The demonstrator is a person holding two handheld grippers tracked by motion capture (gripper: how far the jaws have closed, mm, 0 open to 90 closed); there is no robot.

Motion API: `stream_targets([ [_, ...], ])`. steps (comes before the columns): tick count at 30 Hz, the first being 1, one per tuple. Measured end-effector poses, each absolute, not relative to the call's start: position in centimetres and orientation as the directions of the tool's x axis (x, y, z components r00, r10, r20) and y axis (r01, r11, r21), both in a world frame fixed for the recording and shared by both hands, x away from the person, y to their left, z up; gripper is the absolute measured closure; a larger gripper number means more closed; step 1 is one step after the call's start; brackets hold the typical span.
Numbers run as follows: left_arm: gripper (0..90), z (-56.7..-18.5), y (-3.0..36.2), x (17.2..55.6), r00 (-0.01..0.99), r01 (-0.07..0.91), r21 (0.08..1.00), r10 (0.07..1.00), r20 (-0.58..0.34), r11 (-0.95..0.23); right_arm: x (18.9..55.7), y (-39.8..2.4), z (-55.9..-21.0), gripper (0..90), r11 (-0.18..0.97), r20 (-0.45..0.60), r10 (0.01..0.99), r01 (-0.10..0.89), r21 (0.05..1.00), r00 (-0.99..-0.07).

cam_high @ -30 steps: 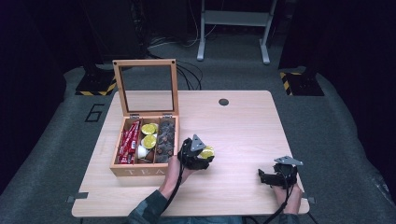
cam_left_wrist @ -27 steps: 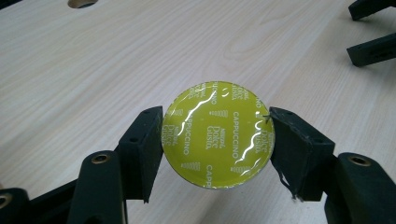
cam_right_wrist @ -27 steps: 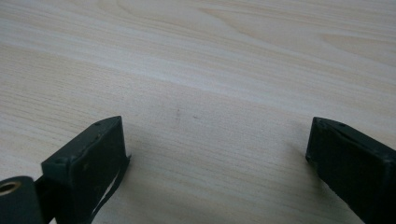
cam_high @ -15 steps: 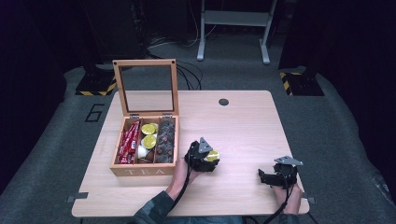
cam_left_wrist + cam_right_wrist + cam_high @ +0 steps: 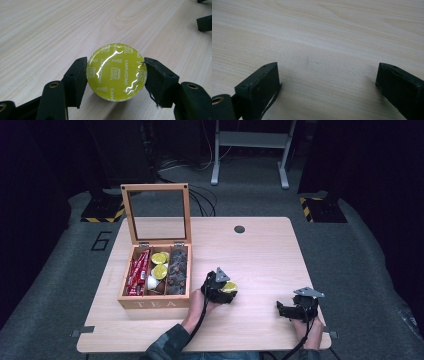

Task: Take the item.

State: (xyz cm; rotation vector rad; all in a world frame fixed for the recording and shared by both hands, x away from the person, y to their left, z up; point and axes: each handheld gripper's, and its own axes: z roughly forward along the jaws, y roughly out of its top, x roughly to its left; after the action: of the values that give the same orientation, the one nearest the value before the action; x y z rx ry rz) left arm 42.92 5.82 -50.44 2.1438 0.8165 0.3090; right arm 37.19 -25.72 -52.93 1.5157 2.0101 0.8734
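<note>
The left gripper [image 5: 115,75] is clamped on a round coffee capsule with a shiny yellow foil lid [image 5: 116,71], low over the pale wooden table [image 5: 260,250], at about 3 o'clock from the open wooden tea box [image 5: 154,297]. The right gripper [image 5: 328,80] idles, jaws wide apart and holding nothing. The grip looks to be on the rim alone, so the capsule could pop free and roll off.

- We see a glossy yellow foil lid on the coffee capsule [image 5: 116,71], wrinkled and catching glare (centre of the left gripper view).
- The left gripper [image 5: 116,75] has matt black plastic jaws with brass-coloured rivets.
- The table [image 5: 260,255] is pale wood-grain, smooth and matt.
- The tea box [image 5: 152,302], at left in the high view, looks like varnished wood with a clear lid pane.
</note>
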Motion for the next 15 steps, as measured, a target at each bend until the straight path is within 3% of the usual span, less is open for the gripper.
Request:
stream_targets([
  [10, 36.7, -50.67, 5.79, 43.39, 0.754, 0.475, 0.75, 0.652, -0.078, -0.46, 37.2, -25.71, -52.93, 4.5, 0.186, 0.006, 0.961, 0.66, 0.728, -0.278],
  [15, 25.0, -50.66, 5.76, 43.26, 0.749, 0.48, 0.743, 0.659, -0.071, -0.466, 37.2, -25.71, -52.93, 4.5, 0.186, 0.006, 0.961, 0.66, 0.728, -0.278],
])
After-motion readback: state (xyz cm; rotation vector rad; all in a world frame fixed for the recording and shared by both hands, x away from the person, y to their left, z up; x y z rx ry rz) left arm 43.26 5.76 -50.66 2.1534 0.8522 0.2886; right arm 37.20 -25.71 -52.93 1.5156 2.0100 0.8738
